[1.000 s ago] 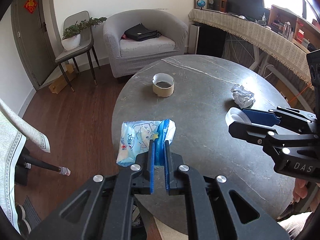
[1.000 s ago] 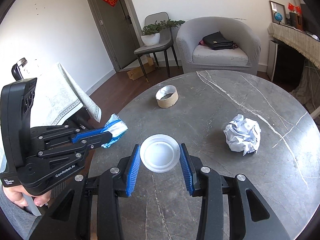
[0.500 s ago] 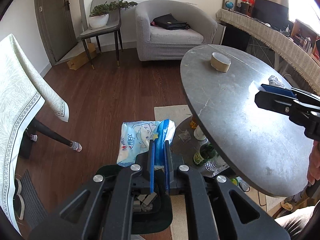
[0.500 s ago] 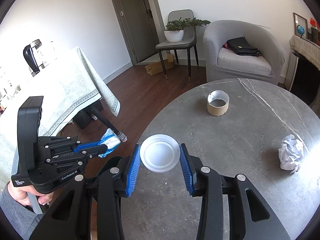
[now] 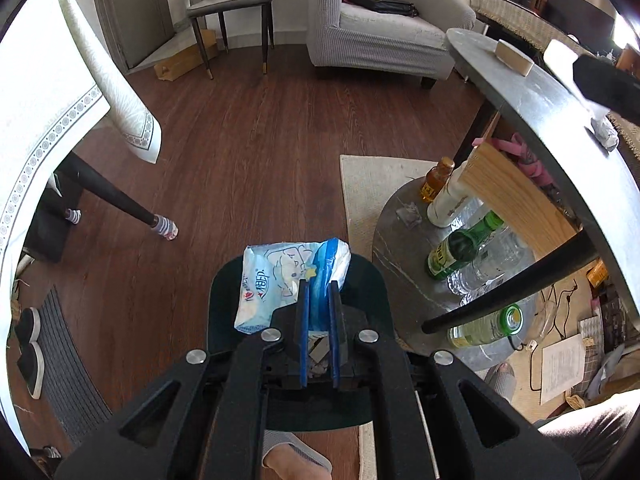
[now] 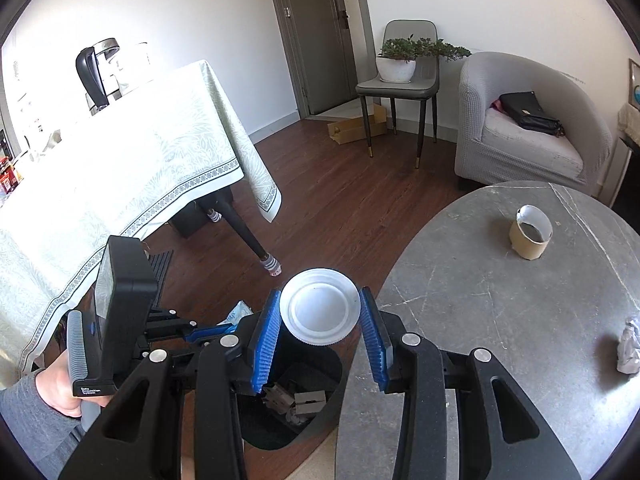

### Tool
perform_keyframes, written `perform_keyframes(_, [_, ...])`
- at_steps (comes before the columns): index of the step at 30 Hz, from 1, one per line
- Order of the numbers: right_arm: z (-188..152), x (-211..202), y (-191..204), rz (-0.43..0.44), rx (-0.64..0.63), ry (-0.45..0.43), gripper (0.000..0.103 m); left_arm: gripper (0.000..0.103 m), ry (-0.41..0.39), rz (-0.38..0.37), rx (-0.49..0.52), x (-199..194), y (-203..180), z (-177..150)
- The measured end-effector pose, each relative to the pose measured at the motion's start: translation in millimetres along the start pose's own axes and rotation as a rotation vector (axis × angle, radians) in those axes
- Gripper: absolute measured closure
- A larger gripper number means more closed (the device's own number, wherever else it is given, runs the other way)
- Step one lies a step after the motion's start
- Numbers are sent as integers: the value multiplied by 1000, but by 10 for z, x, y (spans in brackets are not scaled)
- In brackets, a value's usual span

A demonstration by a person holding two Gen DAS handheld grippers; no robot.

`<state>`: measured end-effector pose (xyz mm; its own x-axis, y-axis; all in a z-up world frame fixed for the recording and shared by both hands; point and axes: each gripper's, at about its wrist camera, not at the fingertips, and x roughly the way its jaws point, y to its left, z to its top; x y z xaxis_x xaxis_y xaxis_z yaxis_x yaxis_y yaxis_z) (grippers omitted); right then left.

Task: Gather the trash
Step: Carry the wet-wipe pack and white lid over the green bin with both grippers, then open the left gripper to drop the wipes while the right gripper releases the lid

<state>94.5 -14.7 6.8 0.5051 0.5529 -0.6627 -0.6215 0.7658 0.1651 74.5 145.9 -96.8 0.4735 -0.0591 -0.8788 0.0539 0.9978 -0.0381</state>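
Left wrist view: our left gripper [image 5: 318, 300] hangs over the dark trash bin [image 5: 376, 280] beside the round table [image 5: 560, 92], jaws clenched on a blue-and-white wrapper [image 5: 280, 276]. We judge the drop is next: it calls for loosening that pinch above the opening. A second ago this wrapper was above the tabletop.

Right wrist view: our right gripper [image 6: 320, 320] clasps a white plastic lid [image 6: 319, 306] at the bin's rim [image 6: 336, 384]. A tape roll [image 6: 530, 234] and crumpled paper [image 6: 628, 346] wait on the table, further right than before.
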Motion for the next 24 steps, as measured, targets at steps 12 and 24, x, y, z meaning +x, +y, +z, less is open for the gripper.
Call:
perform_keyframes(12, [39,469,464,72,-49,63,63,91,149,4,-32,461,301,-412])
perform_keyframes(24, [-86,975,701,56,-99,176,64,58,131,-5,-70,421,532,-487])
